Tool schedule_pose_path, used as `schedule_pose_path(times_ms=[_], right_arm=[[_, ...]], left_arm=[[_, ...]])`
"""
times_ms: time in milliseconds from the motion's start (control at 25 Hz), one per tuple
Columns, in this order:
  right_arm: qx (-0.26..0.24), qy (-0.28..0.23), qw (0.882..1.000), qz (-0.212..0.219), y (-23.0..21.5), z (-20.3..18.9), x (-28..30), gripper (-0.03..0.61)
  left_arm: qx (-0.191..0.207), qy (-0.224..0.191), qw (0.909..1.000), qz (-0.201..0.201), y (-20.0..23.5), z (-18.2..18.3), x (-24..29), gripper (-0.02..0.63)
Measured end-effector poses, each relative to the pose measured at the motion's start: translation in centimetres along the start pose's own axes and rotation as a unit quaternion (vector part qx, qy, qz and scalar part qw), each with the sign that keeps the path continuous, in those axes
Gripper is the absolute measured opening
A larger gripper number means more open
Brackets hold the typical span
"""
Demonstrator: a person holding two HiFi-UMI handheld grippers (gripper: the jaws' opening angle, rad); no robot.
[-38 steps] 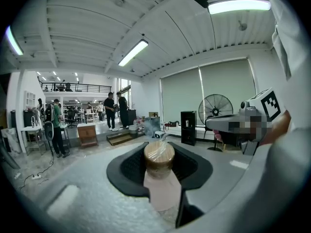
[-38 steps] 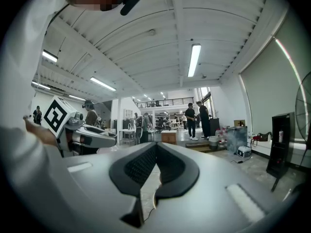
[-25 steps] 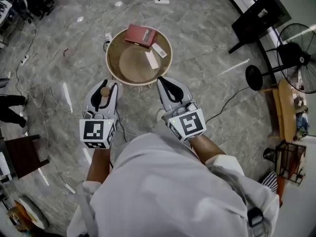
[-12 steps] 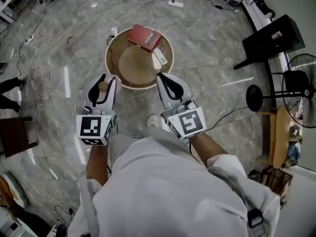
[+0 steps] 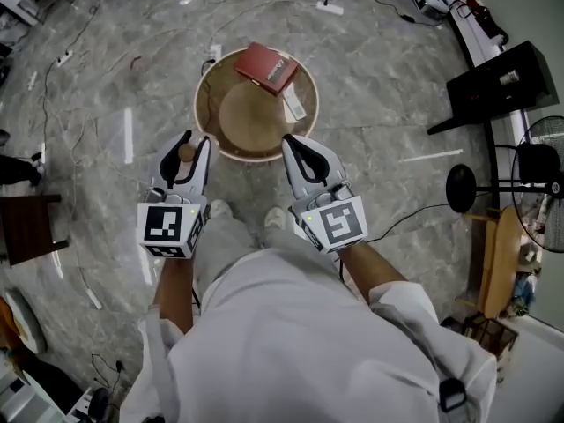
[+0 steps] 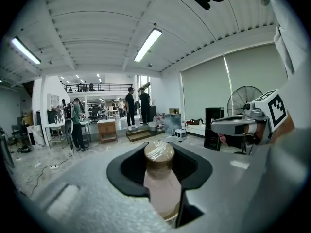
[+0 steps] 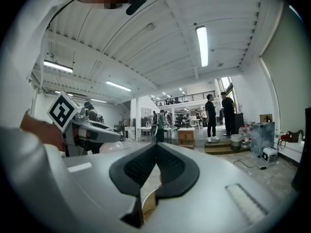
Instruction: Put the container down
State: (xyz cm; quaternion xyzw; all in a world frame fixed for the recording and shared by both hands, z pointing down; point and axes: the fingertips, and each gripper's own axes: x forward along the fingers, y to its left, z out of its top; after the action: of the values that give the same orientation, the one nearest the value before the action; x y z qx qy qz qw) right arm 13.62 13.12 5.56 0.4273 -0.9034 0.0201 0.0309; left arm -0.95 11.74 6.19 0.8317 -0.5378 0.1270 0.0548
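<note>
The container is a small pale bottle with a brown cap wrapped in film. My left gripper is shut on its body, with the cap standing just past the black pads. In the head view the bottle's cap shows between the left gripper's fingers, held in the air just short of the near-left rim of a round wooden table. To the right, level with it, my right gripper is shut with nothing in it. Its pads meet at the tips in the right gripper view.
On the table's far side lie a red book and a white slip. Cables and a power strip run over the marble floor. A dark chair stands left. A black stand and a fan stand right.
The floor and table have shifted slightly in the head view and the person's feet now show. Both grippers keep their pose, the left still closed on the bottle.
</note>
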Motion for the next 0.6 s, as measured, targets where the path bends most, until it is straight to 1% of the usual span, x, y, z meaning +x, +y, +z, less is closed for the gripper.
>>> schedule_pose_path(times_ms=[280,600], right_arm=[[0.009,0.011,1.0,-0.014,-0.6,-2.0,1.2,0.0],[0.017,0.022,0.999,-0.045,-0.8,-3.6,5.4,0.0]], left_arm=[[0.0,0.008,0.9999,-0.015,1.2,-1.5,2.7,0.124],[0.001,0.008,0.9993,-0.036,5.3,-3.9,6.3,0.124]])
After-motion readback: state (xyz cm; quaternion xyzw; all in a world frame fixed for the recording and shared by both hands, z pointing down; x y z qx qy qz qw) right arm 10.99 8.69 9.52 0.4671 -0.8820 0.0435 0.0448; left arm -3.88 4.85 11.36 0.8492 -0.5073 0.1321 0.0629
